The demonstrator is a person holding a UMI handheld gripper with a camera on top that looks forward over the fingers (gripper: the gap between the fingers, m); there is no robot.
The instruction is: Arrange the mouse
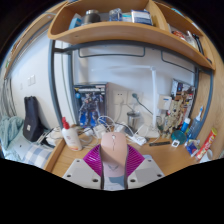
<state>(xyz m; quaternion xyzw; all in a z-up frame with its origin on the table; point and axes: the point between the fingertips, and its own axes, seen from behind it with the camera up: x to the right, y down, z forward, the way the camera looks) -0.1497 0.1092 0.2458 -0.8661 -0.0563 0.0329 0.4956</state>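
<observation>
A pale pink computer mouse (114, 153) is held between my gripper's (113, 160) two fingers, its nose pointing away from me. The magenta pads (96, 158) press on both its sides, so the gripper is shut on it. The mouse is lifted above a light wooden desk (160, 156), which shows to either side of the fingers. The mouse's rear end runs down between the fingers and is partly hidden.
A wooden shelf (120, 32) with several items hangs above the desk. At the back of the desk are white cables (110, 125), a bottle (68, 133), a blue box (90, 100) and small clutter at the right (185, 130). A black bag (32, 118) stands at the left.
</observation>
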